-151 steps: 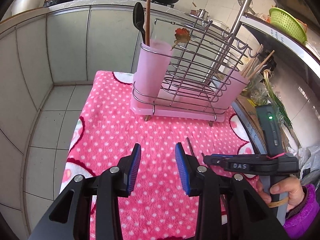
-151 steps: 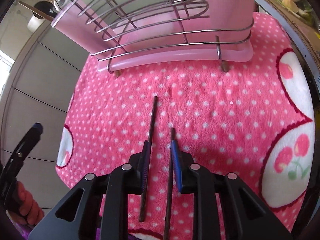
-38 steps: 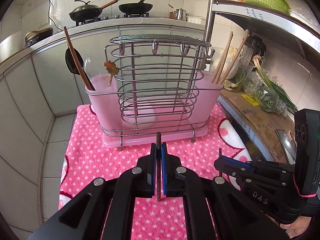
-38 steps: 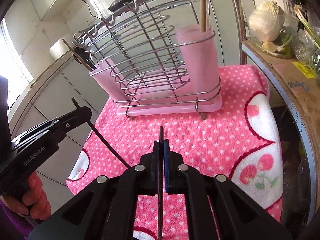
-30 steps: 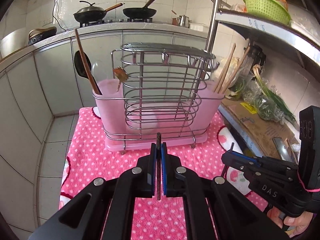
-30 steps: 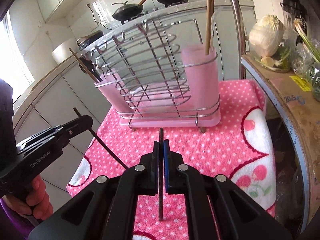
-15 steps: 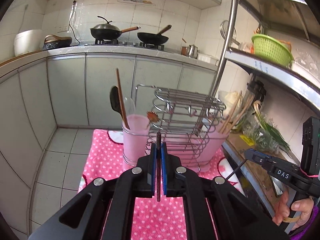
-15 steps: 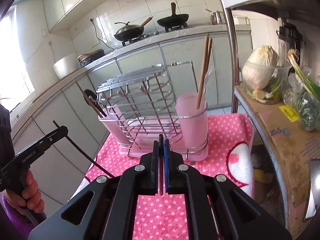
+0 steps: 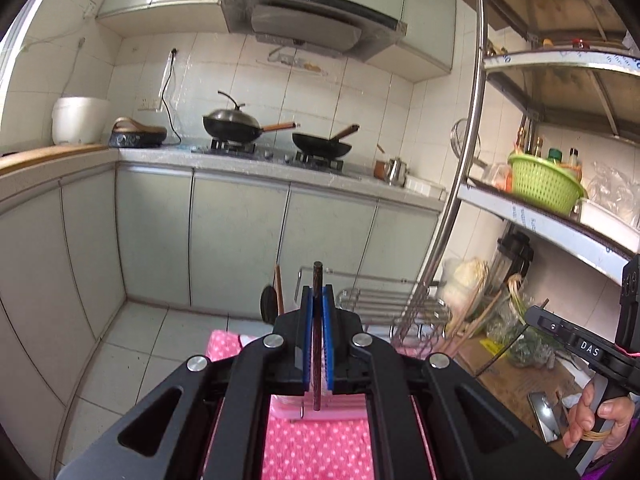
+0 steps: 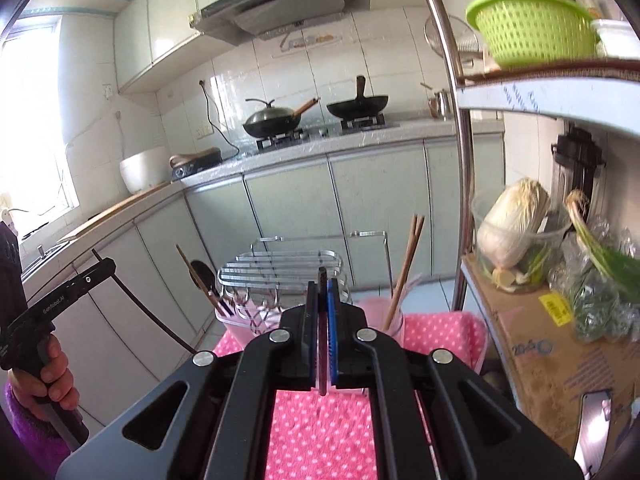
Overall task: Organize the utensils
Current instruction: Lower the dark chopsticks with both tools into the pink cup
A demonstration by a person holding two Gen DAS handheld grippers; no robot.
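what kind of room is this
A home kitchen, most likely. Two pans sit on a gas stove under a range hood, a rice cooker stands on the counter, and a cabbage and a green colander sit on a metal shelf.

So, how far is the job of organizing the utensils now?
Some is done: two wooden chopsticks stand in the pink holder cup. In hand: the left gripper and right gripper each clamp one dark chopstick, lifted above the metal wire rack. Left: dropping both in.
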